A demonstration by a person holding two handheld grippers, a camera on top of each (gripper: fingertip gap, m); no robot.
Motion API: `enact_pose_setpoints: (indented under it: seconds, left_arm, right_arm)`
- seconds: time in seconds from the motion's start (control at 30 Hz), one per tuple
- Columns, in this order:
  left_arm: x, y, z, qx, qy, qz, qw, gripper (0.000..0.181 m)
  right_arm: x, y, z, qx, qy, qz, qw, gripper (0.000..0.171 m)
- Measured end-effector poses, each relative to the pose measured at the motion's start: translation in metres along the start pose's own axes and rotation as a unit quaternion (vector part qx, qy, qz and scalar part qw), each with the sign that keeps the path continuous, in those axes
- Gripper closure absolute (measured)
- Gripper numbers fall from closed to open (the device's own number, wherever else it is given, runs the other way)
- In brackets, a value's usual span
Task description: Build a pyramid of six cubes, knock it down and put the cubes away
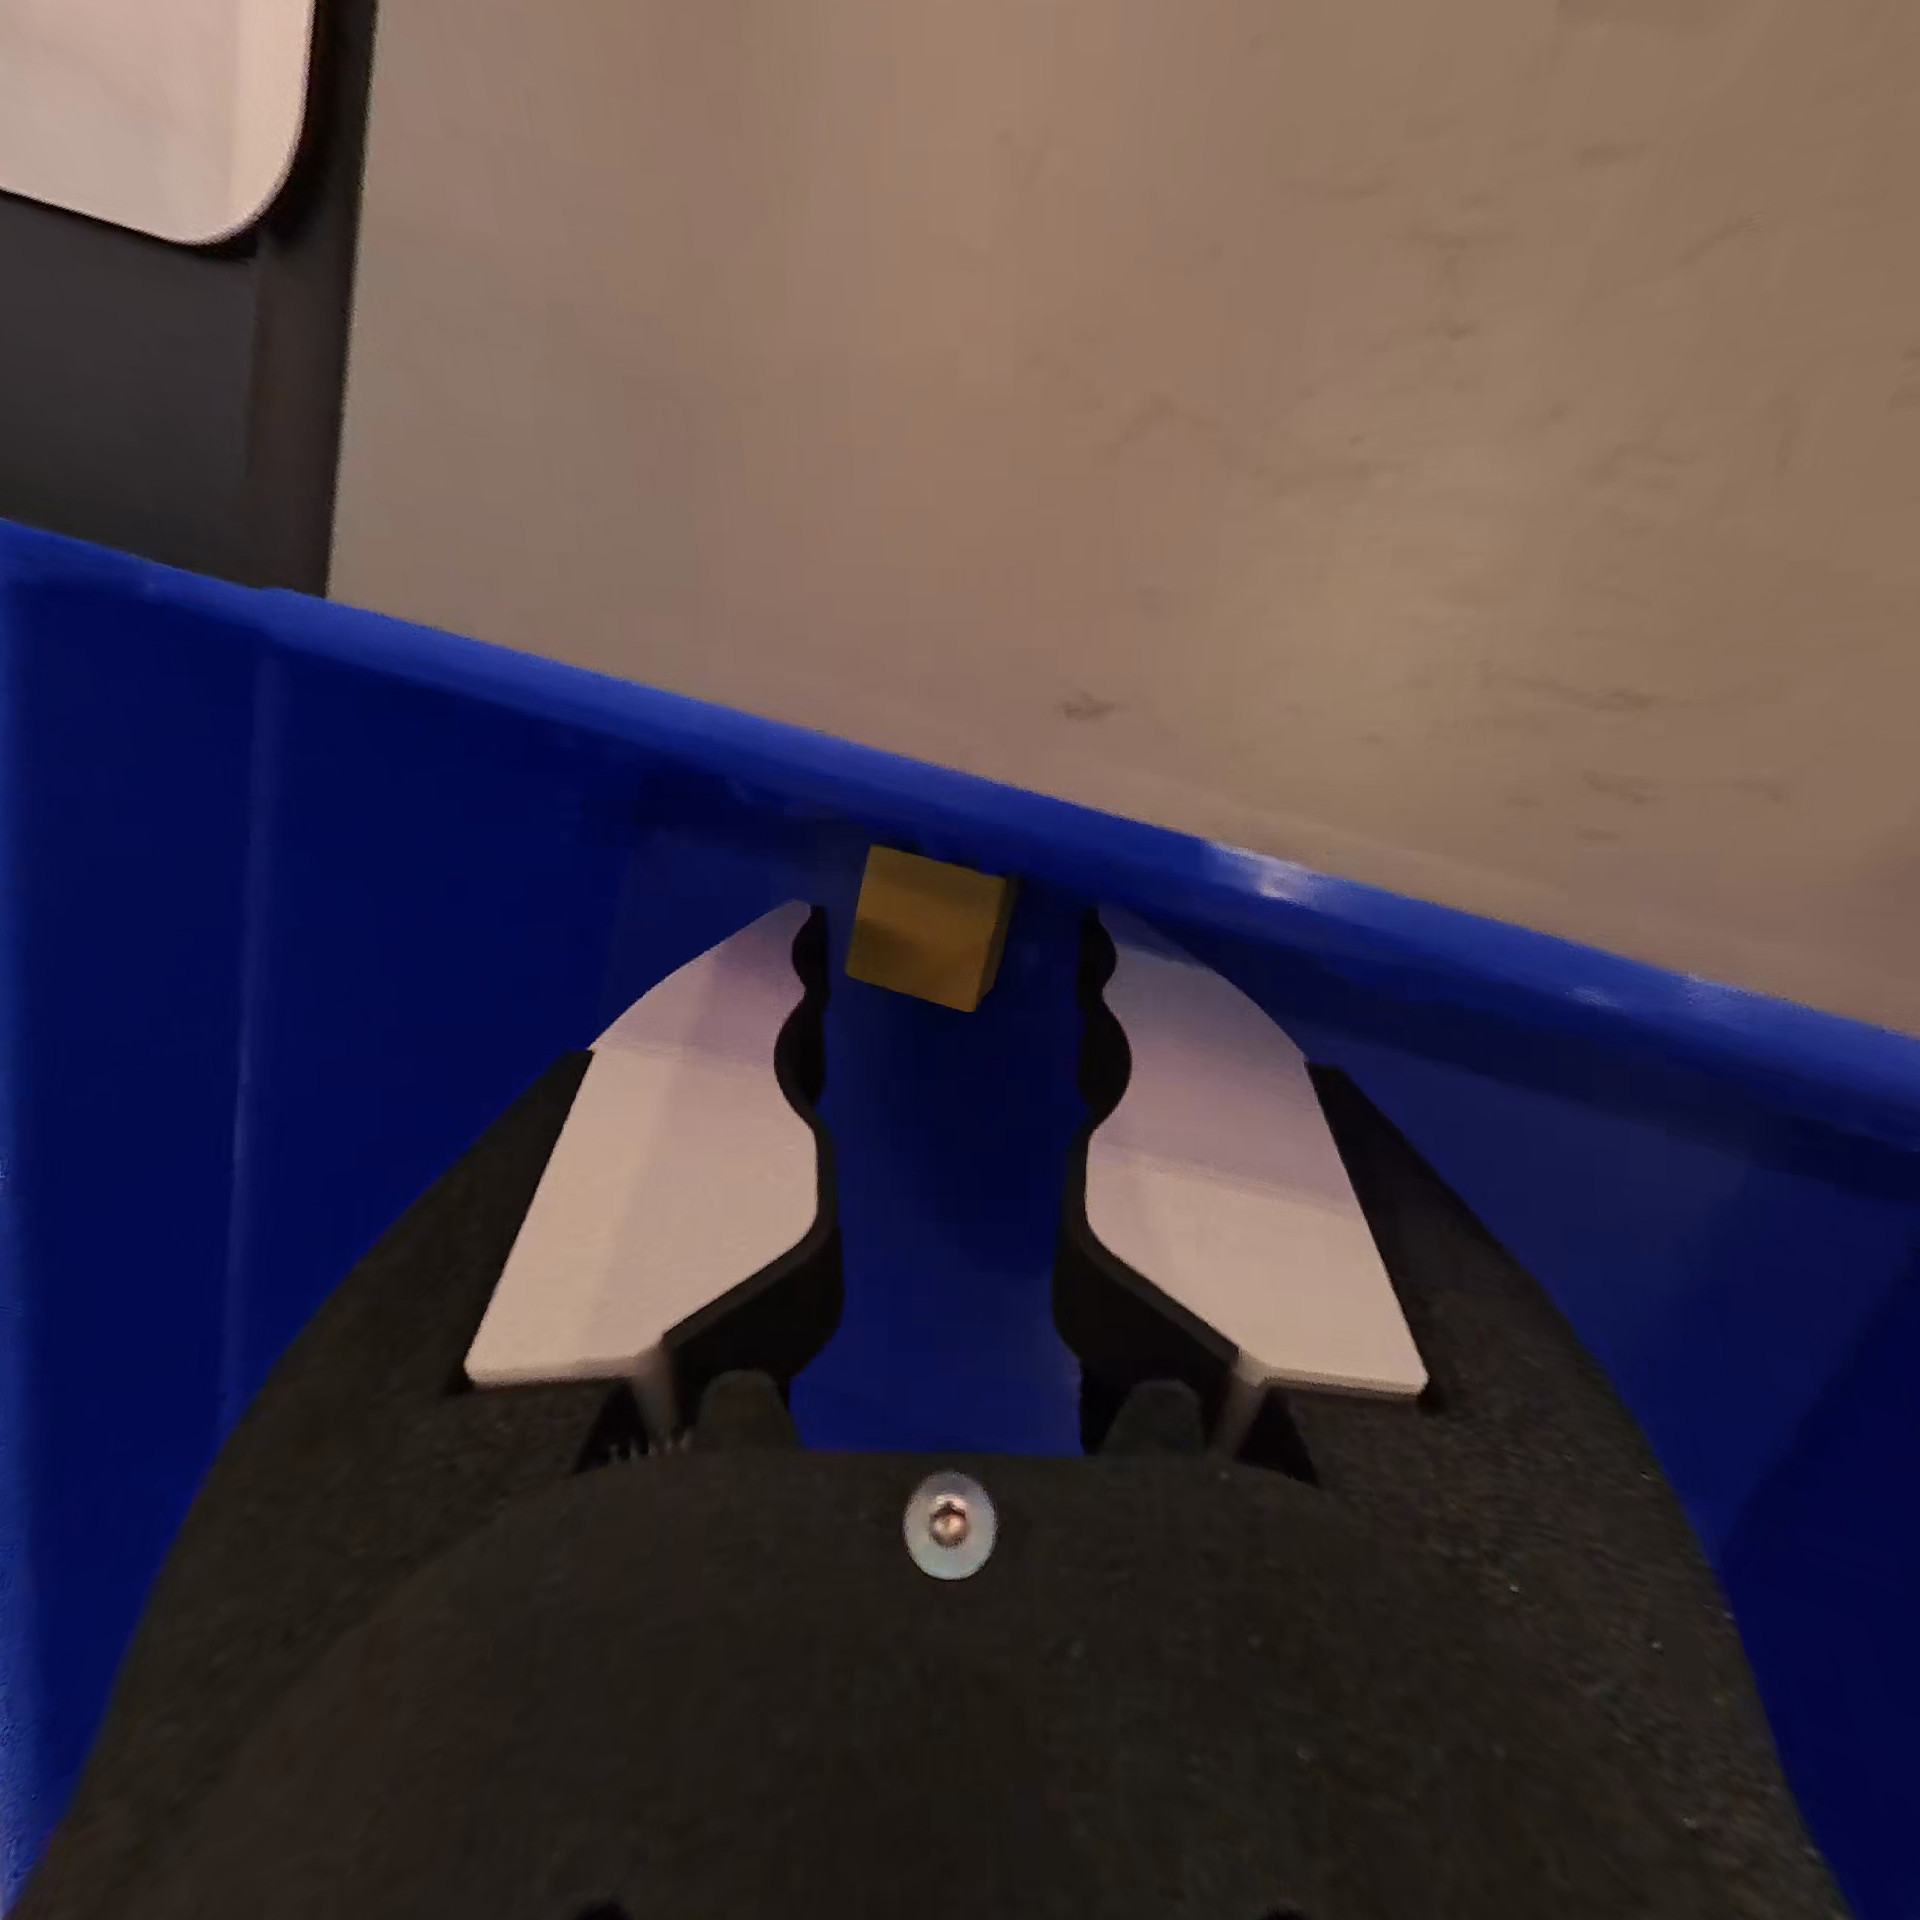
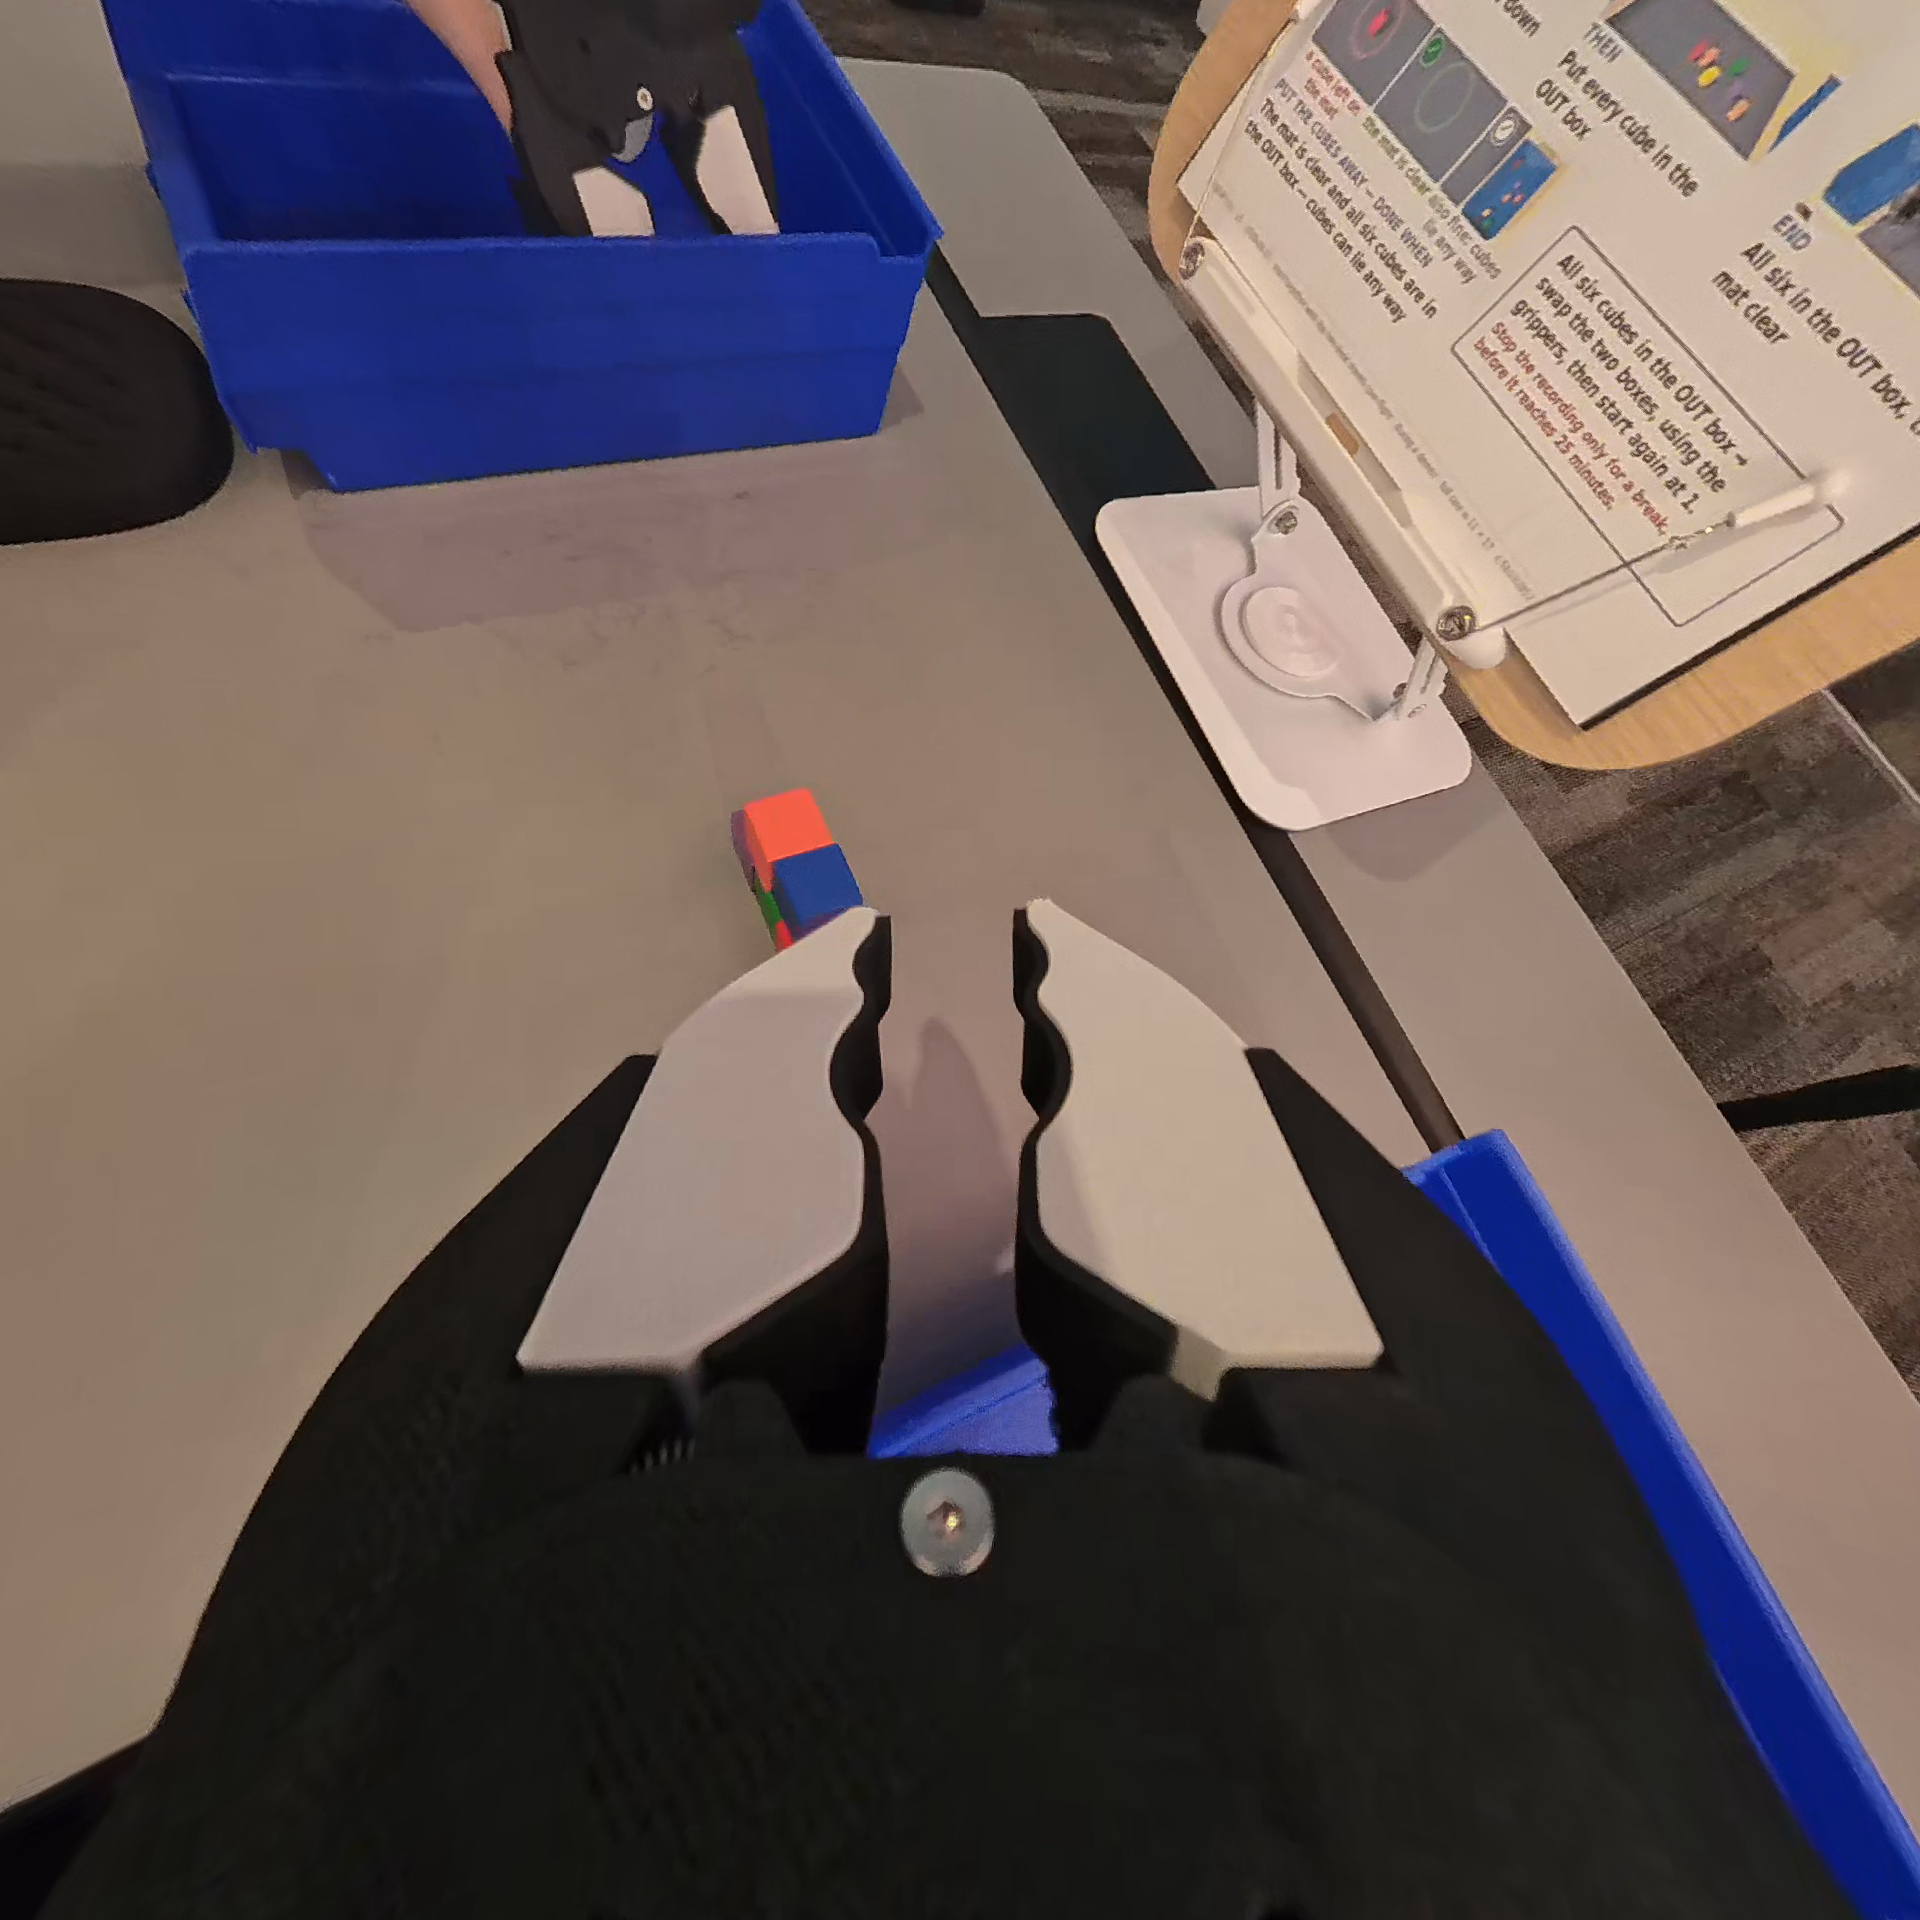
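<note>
Grey table (image 2: 436,748): nearest, right gripper (image 2: 951,914), jaws apart and empty; just beyond its left fingertip, stacked cubes (image 2: 795,862), orange topmost. Farther, left gripper (image 1: 945,925) inside blue bin (image 2: 540,343), jaws spread, yellow cube (image 1: 925,925) loose between tips.

Yellow cube (image 1: 928,928) in blue bin (image 1: 416,935), stacked coloured cubes (image 2: 795,868) on table

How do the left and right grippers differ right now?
The left gripper reaches inside the far blue bin, facing a yellow cube; the right gripper hangs over the grey mat beside the cube stack. The left's jaws gape wider than the right's. Both are open and hold nothing.
</note>
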State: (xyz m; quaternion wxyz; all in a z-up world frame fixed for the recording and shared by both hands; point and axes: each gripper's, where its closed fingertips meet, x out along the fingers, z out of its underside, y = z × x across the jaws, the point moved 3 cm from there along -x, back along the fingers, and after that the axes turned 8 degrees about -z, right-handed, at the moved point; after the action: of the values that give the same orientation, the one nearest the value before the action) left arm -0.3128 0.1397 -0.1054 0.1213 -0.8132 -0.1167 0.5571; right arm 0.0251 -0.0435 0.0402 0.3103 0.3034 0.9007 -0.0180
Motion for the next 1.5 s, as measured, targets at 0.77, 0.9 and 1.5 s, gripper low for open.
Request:
enact_pose_setpoints:
  seconds: [0.77, 0.9, 1.5]
  left_arm:
    - [-0.133, 0.035, -0.152, -0.04, 0.177, 0.007, 0.983, 0.153]
    - [-0.079, 0.078, -0.201, -0.033, 0.155, 0.049, 0.986, 0.153]
    - [0.001, 0.126, -0.243, 0.042, 0.049, 0.073, 0.995, 0.153]
  right_arm:
    - [-0.003, 0.007, 0.008, -0.002, -0.012, -0.007, 1.0, 0.148]
    - [-0.007, 0.005, 0.013, 0.003, -0.013, -0.007, 1.0, 0.148]
    - [0.002, -0.002, 0.018, -0.004, -0.033, -0.031, 0.999, 0.148]
